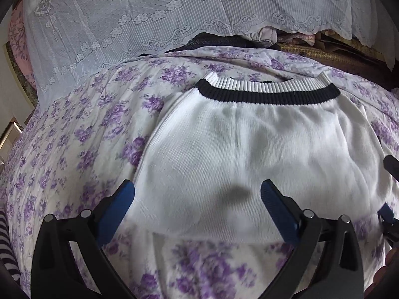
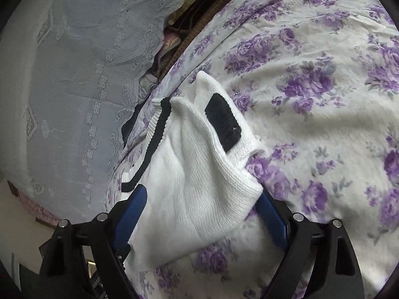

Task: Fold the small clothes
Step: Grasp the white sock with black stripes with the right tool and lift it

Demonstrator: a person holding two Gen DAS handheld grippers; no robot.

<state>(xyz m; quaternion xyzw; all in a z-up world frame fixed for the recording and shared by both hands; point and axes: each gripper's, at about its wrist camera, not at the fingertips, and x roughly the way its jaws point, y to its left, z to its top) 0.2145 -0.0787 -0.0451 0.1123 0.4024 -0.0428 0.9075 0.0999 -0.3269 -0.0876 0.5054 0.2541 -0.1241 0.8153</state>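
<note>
Left wrist view: bed (image 1: 74, 129) under a purple-floral sheet, lace cover (image 1: 124, 12) at 12 o'clock. White ribbed knit garment (image 1: 249, 144) lies flat, black-banded hem at 12 — left gripper (image 1: 197, 194) spread, empty. Right wrist view alone shows a black patch (image 2: 222, 122); right gripper (image 2: 203, 199) splayed astride the garment's raised edge.

Bed (image 1: 74, 129), covered by a white sheet (image 2: 311, 114) printed with purple roses, wrinkled. White knit garment (image 1: 249, 144) lies on it, middle to right, ribbed hem with a black band at the far end. In the right wrist view one corner of the garment, bearing a black patch, stands raised off the sheet. White lace cloth (image 1: 149, 12) drapes over a pile at the far edge. Striped fabric (image 1: 6, 244) at near left edge.
</note>
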